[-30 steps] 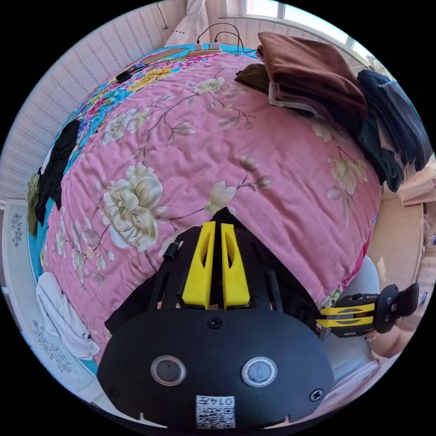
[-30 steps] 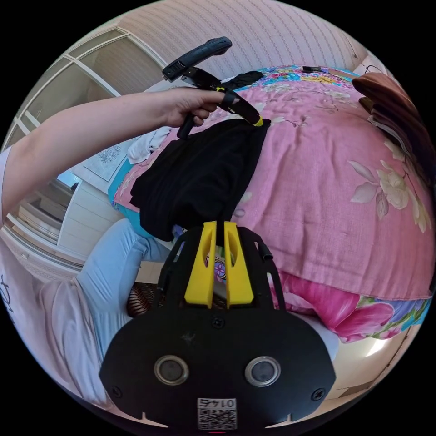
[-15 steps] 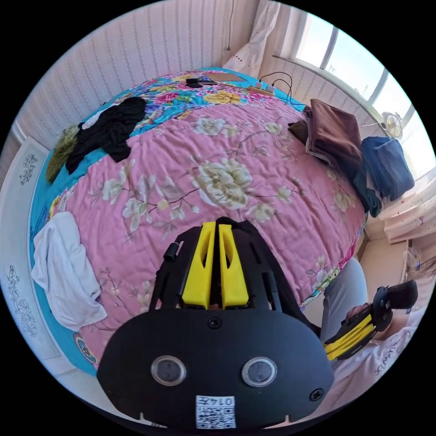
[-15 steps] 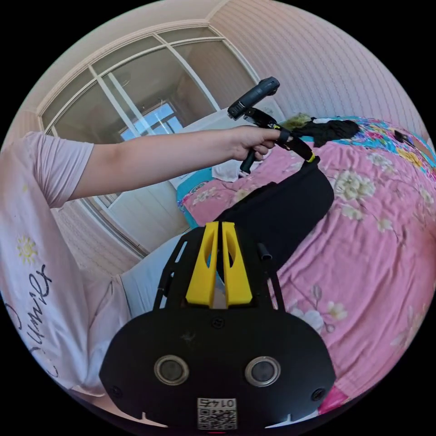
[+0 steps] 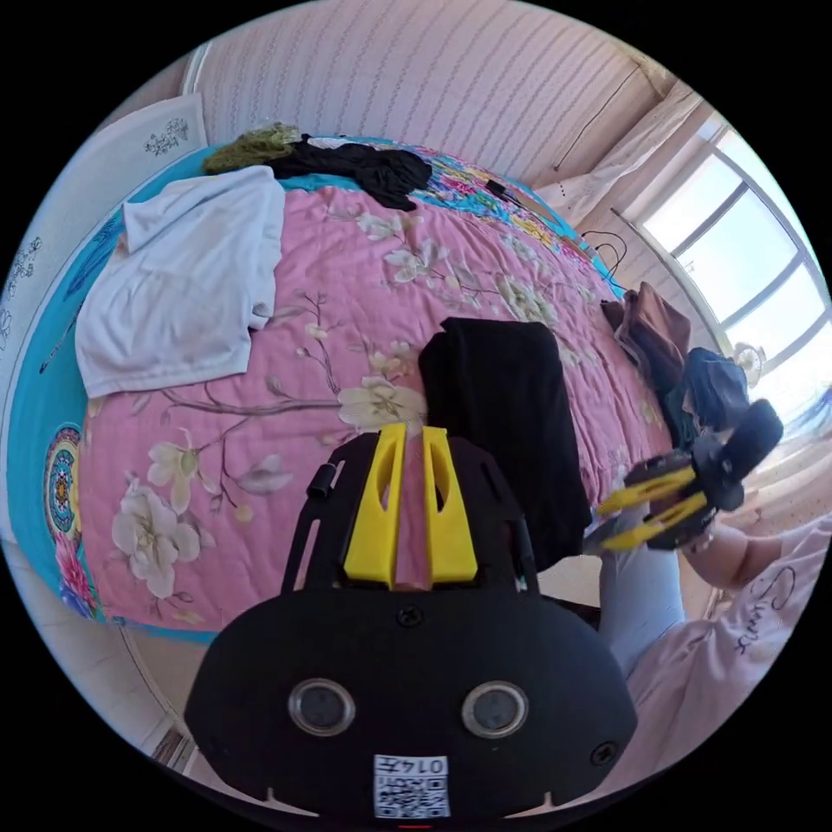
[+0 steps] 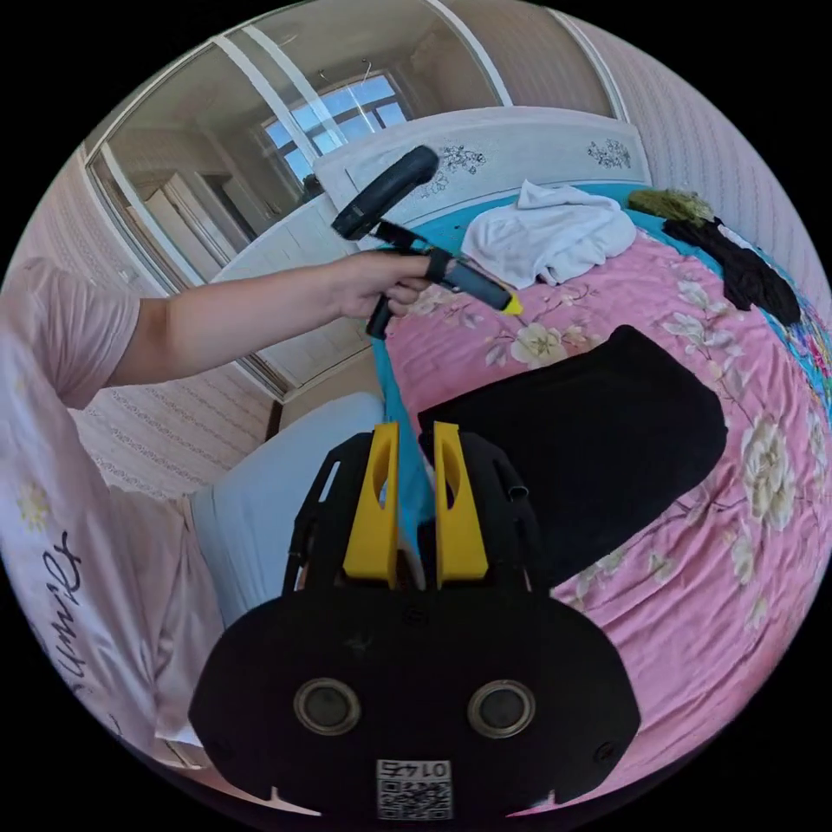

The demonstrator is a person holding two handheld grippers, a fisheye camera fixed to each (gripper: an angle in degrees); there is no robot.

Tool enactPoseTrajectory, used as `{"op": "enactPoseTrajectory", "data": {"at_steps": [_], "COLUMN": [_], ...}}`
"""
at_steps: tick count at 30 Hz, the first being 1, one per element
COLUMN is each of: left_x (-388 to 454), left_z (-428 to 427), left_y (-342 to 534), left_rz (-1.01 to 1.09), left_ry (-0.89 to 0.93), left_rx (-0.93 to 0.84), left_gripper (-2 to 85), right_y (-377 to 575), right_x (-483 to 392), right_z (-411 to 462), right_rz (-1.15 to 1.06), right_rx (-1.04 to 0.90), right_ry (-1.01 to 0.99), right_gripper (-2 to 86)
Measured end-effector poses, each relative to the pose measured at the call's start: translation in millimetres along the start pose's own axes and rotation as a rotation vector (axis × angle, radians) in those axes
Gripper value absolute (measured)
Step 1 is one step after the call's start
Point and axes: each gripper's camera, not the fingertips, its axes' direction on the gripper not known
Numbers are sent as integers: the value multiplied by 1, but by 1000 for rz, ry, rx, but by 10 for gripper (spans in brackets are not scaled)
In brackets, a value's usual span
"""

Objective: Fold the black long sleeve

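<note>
Change: the black long sleeve (image 6: 598, 433), held up half a second ago, now lies folded at the bed (image 5: 217, 451) edge.
Left gripper (image 5: 407, 438): fingers slightly apart, empty.
Right gripper (image 6: 414, 433): fingers parted, empty, beside the garment's corner.

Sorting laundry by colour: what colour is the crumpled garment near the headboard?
White garment, clearest in the left gripper view.

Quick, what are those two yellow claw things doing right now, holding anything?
Left gripper: open, holding nothing; the folded black long sleeve lies on the bed beside it.
Right gripper: open, holding nothing.
</note>
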Motion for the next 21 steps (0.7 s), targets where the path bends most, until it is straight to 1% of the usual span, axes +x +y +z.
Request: {"op": "enactPoseTrajectory", "data": {"at_steps": [3, 5, 8, 9, 12, 15, 17, 18, 21], "left_x": [15, 28, 35, 36, 34, 32, 31, 30, 27], "left_z": [-4, -3, 13, 18, 41, 26, 13, 5, 0], "left_y": [34, 59, 74, 75, 78, 80, 82, 83, 82], "left_rz": [27, 19, 15, 15, 34, 53, 61, 66, 86], "left_ry": [45, 71, 39, 30, 31, 79, 93, 106, 62], "left_rx": [-3, 21, 1, -13, -95, -59, -37, -27, -36], "left_gripper": [49, 74, 92, 91, 54, 34, 30, 28, 30], "right_y": [-36, -64, -118, -139, -182, -211, -225, -233, -250], "right_x": [29, 52, 83, 96, 128, 148, 152, 154, 156], "right_z": [-23, -32, -34, -27, 0, 21, 33, 40, 49], "right_rz": [2, 16, -2, -6, 24, 59, 45, 30, -7], "right_rx": [-21, -38, -79, -123, -262, -343, -382, -414, -432], "right_ry": [130, 190, 260, 288, 263, 246, 278, 274, 272], "right_gripper": [68, 72, 81, 85, 92, 84, 59, 31, 17]}}
